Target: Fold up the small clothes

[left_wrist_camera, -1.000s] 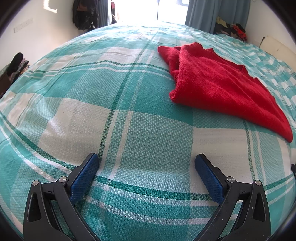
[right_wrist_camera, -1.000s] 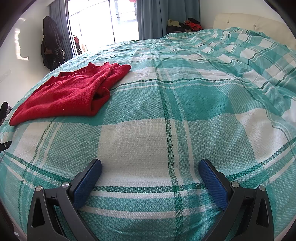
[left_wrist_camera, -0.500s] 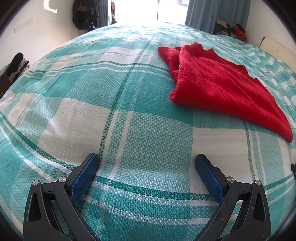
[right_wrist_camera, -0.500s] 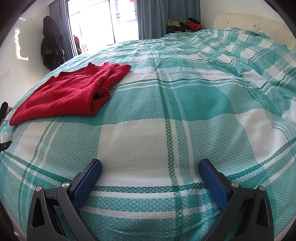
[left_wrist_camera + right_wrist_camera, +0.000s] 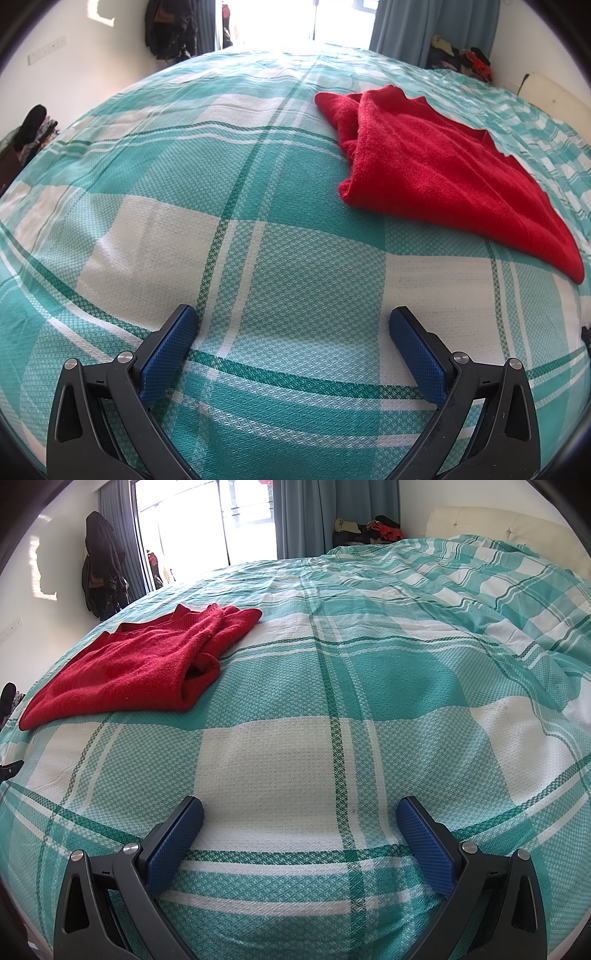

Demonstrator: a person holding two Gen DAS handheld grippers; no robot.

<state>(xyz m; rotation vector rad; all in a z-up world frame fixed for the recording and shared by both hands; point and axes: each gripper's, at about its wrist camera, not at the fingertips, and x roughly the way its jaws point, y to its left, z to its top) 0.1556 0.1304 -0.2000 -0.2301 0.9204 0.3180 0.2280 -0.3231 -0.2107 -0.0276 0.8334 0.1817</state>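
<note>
A red knitted garment [image 5: 436, 173] lies folded over on the teal and white checked bedspread [image 5: 236, 192], up and to the right in the left wrist view. In the right wrist view the same garment [image 5: 140, 668] lies up and to the left. My left gripper [image 5: 293, 321] is open and empty, low over the bedspread, well short of the garment. My right gripper [image 5: 300, 810] is open and empty, low over the bedspread [image 5: 369, 686], with the garment far off to its left.
A rumpled part of the bedspread [image 5: 498, 576] rises at the right near a cream headboard [image 5: 491, 520]. Dark coats [image 5: 101, 568] hang on the wall by a bright window [image 5: 207, 528]. Piled clothes [image 5: 461, 59] sit by the blue curtain.
</note>
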